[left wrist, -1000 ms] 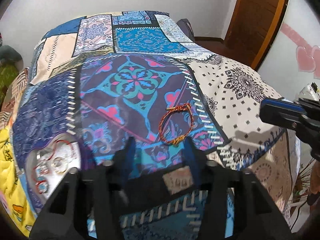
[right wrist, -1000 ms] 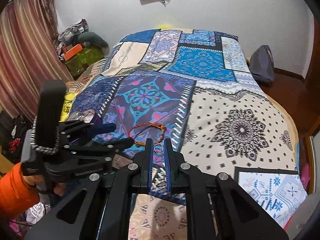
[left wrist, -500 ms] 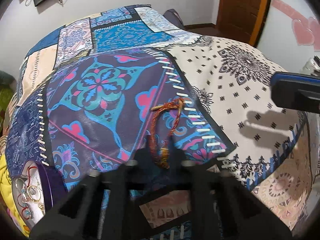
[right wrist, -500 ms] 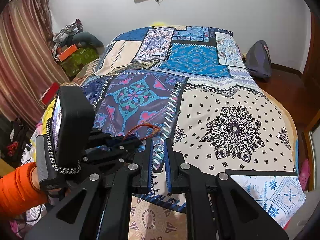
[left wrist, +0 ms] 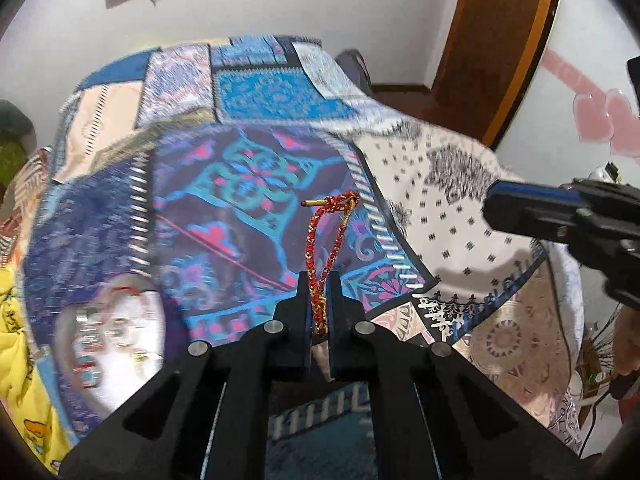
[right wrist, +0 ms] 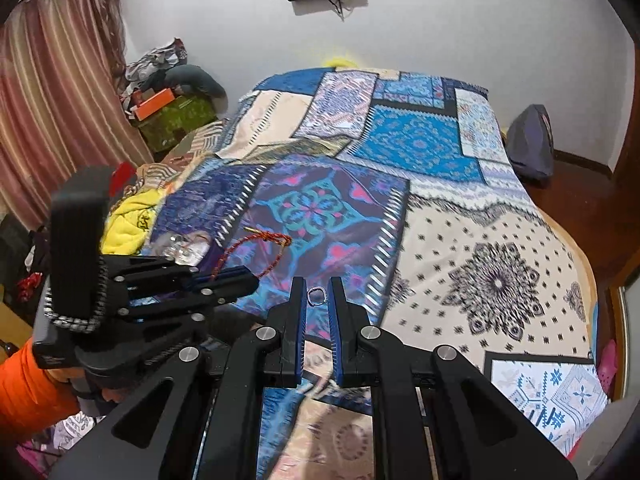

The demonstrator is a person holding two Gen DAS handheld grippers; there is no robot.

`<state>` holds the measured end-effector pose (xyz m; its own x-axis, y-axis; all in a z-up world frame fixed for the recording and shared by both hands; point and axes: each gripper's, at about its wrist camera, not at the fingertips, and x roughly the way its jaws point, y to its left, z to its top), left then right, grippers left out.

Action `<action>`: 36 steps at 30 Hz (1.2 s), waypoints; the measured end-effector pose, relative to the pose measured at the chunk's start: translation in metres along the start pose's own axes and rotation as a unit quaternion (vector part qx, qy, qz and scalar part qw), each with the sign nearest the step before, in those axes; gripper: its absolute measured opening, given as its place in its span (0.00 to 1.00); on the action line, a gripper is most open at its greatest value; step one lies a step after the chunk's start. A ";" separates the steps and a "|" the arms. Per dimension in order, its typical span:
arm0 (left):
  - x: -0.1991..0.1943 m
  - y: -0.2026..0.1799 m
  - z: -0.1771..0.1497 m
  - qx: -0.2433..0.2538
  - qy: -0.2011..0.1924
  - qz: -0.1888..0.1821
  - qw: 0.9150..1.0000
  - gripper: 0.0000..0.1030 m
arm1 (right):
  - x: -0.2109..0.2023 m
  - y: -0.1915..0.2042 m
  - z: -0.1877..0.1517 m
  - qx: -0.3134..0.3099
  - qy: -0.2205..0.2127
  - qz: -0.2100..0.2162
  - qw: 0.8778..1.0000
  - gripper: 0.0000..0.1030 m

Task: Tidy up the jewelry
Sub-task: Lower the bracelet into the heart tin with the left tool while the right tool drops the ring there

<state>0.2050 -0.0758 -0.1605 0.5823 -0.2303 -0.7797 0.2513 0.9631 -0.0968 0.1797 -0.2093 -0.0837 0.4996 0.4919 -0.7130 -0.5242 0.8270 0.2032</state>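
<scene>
My left gripper [left wrist: 319,280] is shut on a red and gold braided bracelet [left wrist: 326,232], which stands up from the fingertips, lifted off the patchwork bedspread [left wrist: 256,184]. It also shows in the right wrist view [right wrist: 256,248], held by the left gripper [right wrist: 240,280]. My right gripper [right wrist: 317,288] is shut on a small silver ring [right wrist: 316,295] between its blue pads. In the left wrist view the right gripper [left wrist: 496,204] enters from the right. A blurred open jewelry box [left wrist: 112,340] with several pieces lies at lower left.
A yellow cloth [left wrist: 16,344] hangs at the bed's left edge. A wooden door [left wrist: 504,40] stands at right. A dark bag [right wrist: 532,148] sits on the floor beside the bed. Clutter and a curtain [right wrist: 52,92] fill the left side.
My left gripper closed on the bracelet and lifted it off the bedspread. The right gripper kept holding the ring and rose slightly.
</scene>
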 end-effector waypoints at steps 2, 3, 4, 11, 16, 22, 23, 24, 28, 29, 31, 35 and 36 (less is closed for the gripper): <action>-0.017 0.008 0.000 -0.007 -0.016 0.001 1.000 0.04 | -0.001 0.010 0.005 -0.007 -0.004 0.002 1.000 0.09; -0.024 0.012 0.000 -0.011 -0.022 0.001 1.000 0.04 | -0.001 0.015 0.006 -0.011 -0.006 0.002 1.000 0.09; -0.030 0.016 0.001 -0.015 -0.027 0.001 1.000 0.04 | 0.000 0.020 0.008 -0.015 -0.008 0.001 1.000 0.09; -0.067 0.056 -0.004 -0.034 -0.065 0.016 0.997 0.04 | 0.011 0.057 0.021 -0.033 -0.009 0.013 0.999 0.09; -0.087 0.089 -0.013 -0.052 -0.079 0.030 0.995 0.04 | 0.029 0.082 0.030 -0.033 -0.006 0.030 0.999 0.09; -0.104 0.117 -0.025 -0.057 -0.086 0.040 0.994 0.04 | 0.051 0.112 0.035 -0.040 -0.001 0.055 0.998 0.09; -0.106 0.120 -0.027 -0.056 -0.086 0.041 0.994 0.04 | 0.055 0.116 0.036 -0.041 0.001 0.058 0.997 0.09; -0.106 0.122 -0.028 -0.055 -0.085 0.041 0.994 0.04 | 0.057 0.118 0.036 -0.041 0.003 0.060 0.997 0.09; -0.098 0.127 -0.033 -0.055 -0.077 0.033 0.995 0.04 | 0.071 0.125 0.037 -0.039 0.013 0.070 0.997 0.09; -0.095 0.128 -0.034 -0.055 -0.073 0.030 0.995 0.04 | 0.074 0.126 0.037 -0.037 0.016 0.073 0.996 0.09; -0.086 0.128 -0.037 -0.056 -0.063 0.022 0.996 0.04 | 0.078 0.127 0.036 -0.035 0.021 0.077 0.996 0.09; -0.065 0.126 -0.042 -0.057 -0.040 0.008 0.998 0.04 | 0.084 0.128 0.032 -0.040 0.028 0.074 0.996 0.09; -0.062 0.125 -0.044 -0.057 -0.037 0.006 0.998 0.04 | 0.086 0.127 0.031 -0.039 0.031 0.075 0.996 0.09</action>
<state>0.1664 0.0647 -0.1509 0.6407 -0.2245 -0.7342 0.1576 0.9744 -0.1604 0.1779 -0.0531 -0.0985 0.3695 0.5882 -0.7193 -0.6429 0.7208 0.2591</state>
